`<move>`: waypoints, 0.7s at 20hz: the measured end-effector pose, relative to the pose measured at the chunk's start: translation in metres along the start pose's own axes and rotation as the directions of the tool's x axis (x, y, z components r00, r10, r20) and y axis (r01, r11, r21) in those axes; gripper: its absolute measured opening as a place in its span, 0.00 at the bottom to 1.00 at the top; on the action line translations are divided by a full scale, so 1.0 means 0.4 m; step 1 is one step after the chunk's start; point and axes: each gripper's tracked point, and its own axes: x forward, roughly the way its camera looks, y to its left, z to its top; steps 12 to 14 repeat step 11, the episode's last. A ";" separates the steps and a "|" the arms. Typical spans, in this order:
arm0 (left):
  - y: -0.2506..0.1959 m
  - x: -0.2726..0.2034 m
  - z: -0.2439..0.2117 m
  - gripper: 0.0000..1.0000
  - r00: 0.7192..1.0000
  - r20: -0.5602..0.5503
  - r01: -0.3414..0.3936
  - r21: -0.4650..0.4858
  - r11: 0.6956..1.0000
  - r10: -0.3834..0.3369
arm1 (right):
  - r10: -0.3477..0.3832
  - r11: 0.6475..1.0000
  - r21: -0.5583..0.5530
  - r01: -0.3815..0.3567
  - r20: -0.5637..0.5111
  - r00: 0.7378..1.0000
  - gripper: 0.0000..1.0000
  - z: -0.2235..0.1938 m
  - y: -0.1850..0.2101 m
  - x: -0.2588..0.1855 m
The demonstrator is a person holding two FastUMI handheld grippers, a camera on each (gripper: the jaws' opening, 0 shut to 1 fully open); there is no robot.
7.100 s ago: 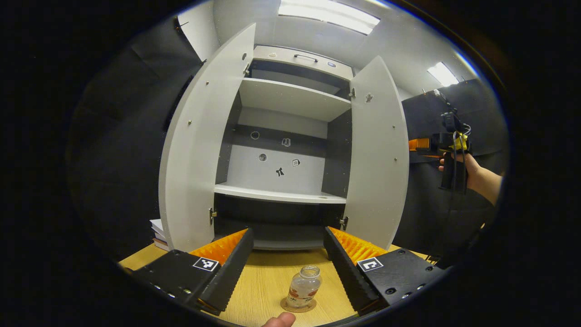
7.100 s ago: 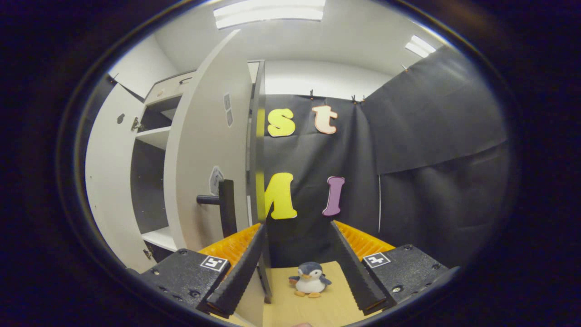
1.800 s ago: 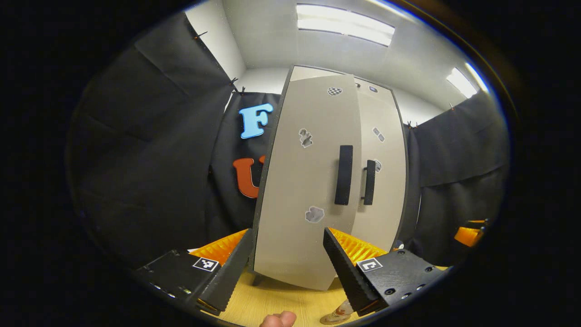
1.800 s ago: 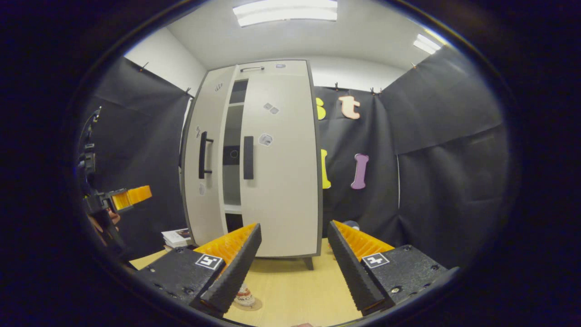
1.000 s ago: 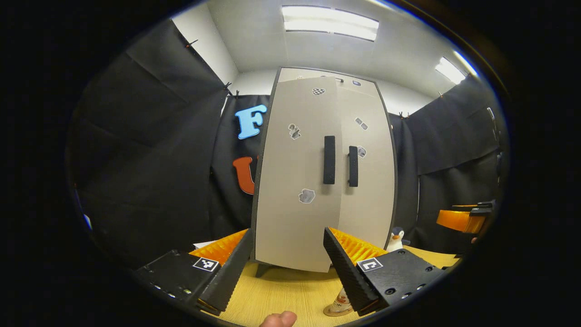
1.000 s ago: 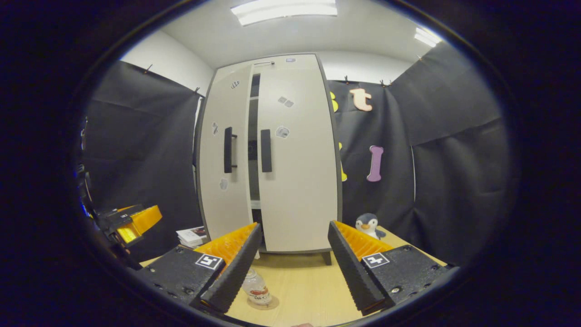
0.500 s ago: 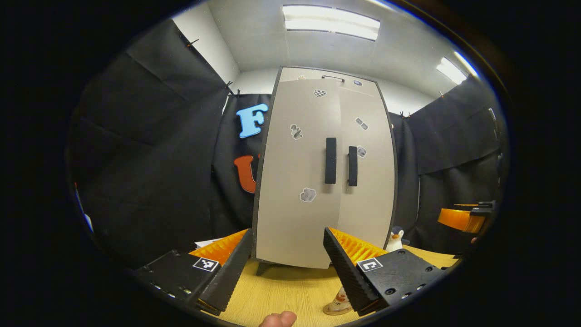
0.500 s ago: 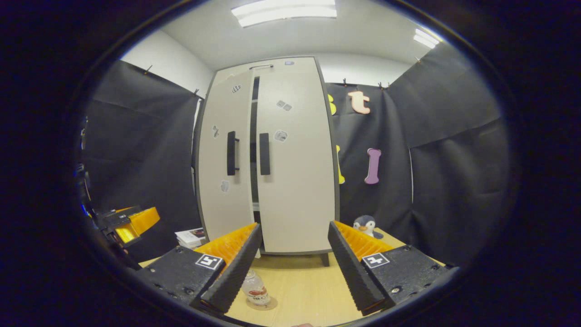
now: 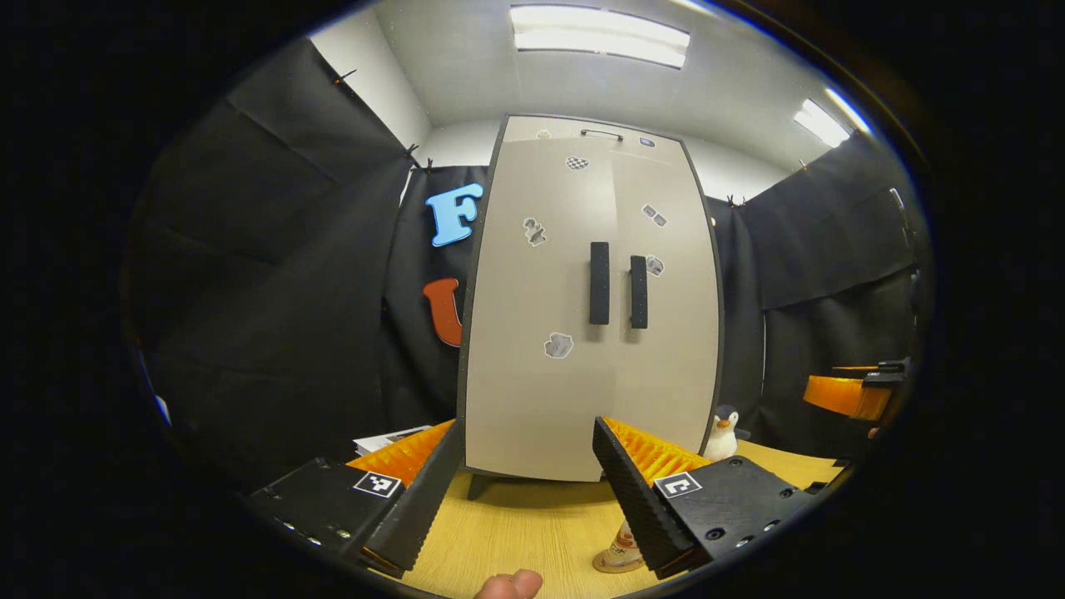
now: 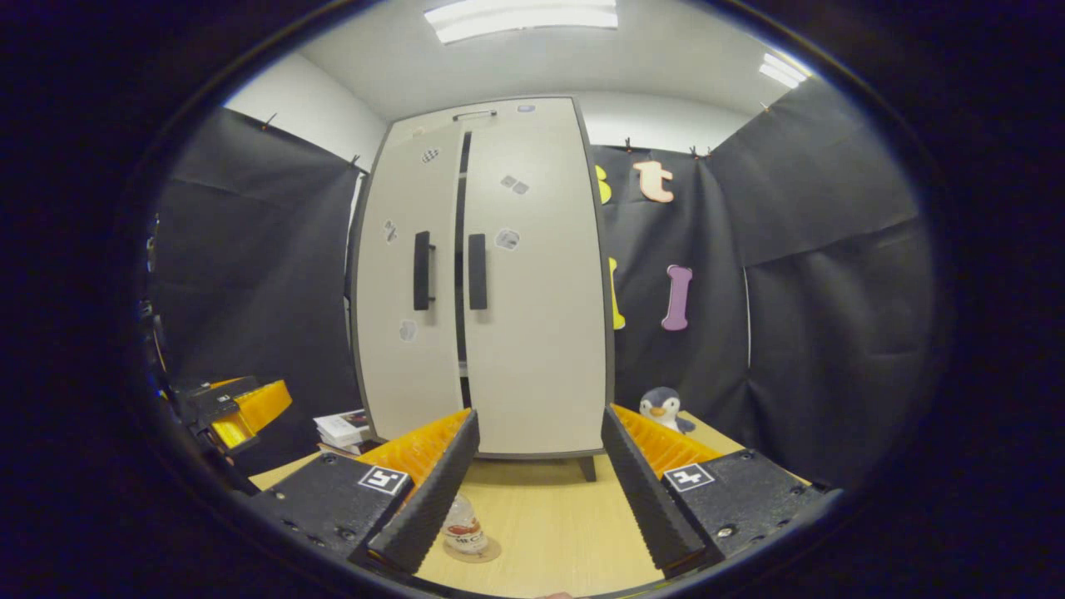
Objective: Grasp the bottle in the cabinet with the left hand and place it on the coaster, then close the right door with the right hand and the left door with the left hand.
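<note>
We hold both hand-held grippers, left (image 9: 517, 491) and right (image 10: 537, 491), apart and empty, since the bottle (image 10: 460, 527) sits on its coaster (image 10: 482, 552) before the nearly shut cabinet (image 10: 532, 333).

Bystanders on the table

A toy penguin (image 10: 663, 407) is standing upright on the wooden table (image 10: 549, 516), near the right edge, just in front of the black cloth wall (image 10: 824, 316). A stack of books (image 10: 341, 428) is lying flat at the far left of the table. Two ceiling lights (image 9: 599, 35) are glowing overhead, and stickers (image 9: 558, 344) are dotting the pale panels
</note>
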 end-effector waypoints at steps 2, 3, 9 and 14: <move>-0.005 0.010 -0.002 0.95 1.000 -0.006 0.003 -0.010 1.000 -0.003 | 0.019 1.000 0.014 -0.019 0.012 1.000 0.97 0.017 0.018 0.007; -0.009 0.012 -0.002 0.99 1.000 -0.008 0.005 -0.021 1.000 -0.005 | 0.026 1.000 0.013 -0.026 0.017 1.000 0.97 0.021 0.025 0.009; -0.021 -0.005 -0.005 0.99 1.000 -0.012 0.007 -0.041 0.999 -0.008 | 0.046 0.998 -0.035 -0.046 0.000 0.999 0.96 0.000 0.046 -0.002; -0.018 -0.005 -0.005 0.95 1.000 -0.013 0.006 -0.033 0.999 -0.006 | 0.051 0.998 -0.026 -0.051 -0.004 0.999 0.97 0.001 0.048 0.001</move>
